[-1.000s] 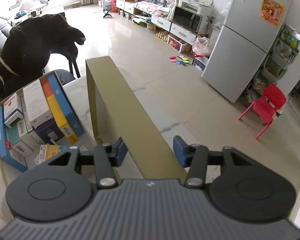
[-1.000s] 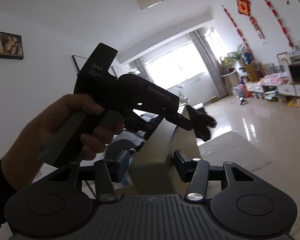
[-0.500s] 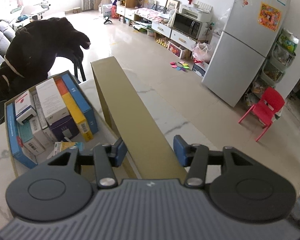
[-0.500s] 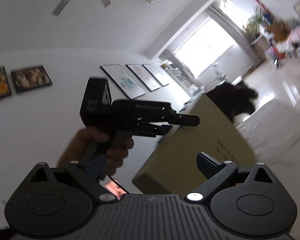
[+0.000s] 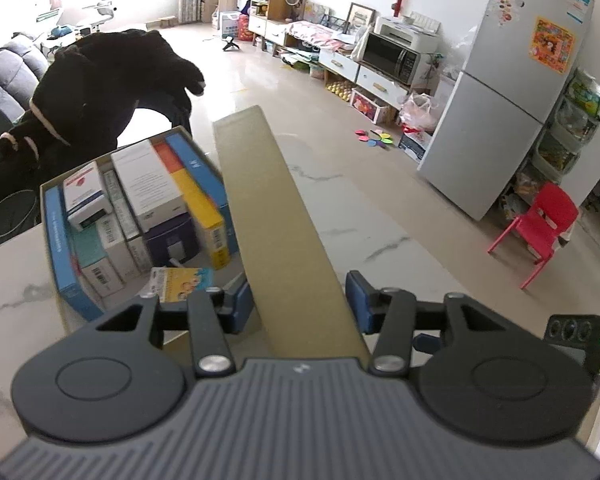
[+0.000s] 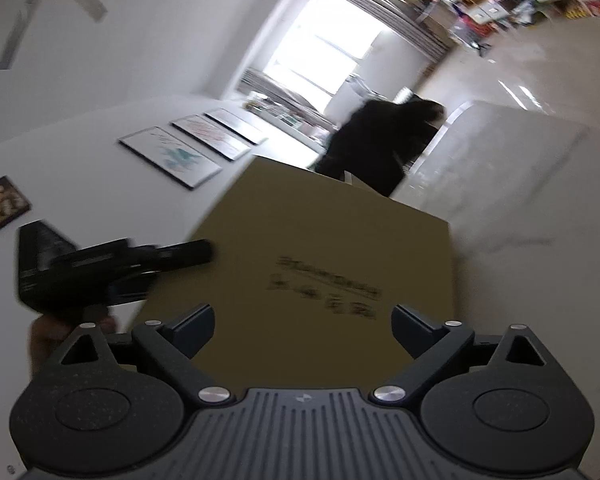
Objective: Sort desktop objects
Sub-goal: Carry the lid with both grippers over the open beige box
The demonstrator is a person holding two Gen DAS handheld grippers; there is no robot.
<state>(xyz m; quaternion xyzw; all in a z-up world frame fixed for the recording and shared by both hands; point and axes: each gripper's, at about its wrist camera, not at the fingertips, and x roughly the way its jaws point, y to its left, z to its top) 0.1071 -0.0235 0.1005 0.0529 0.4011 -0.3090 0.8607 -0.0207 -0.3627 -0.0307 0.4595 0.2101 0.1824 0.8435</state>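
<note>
Olive cardboard lid (image 5: 284, 232) sits pinched in the left tongs (image 5: 298, 300), beside a box of packets (image 5: 136, 208) on the marble bench (image 5: 16, 280). Right tongs (image 6: 302, 324) gape wide. Lid's printing is blurred.

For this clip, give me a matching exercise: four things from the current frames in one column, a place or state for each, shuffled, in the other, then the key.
Things
1. box lid
2. left gripper
3. right gripper
4. packets

Places or states
A. jaws spread wide, nothing between the pads
B. packed side by side in the open box
C. olive-tan, tilted up over the box
D. closed on the lid's edge

Pairs: 1-C, 2-D, 3-A, 4-B
</note>
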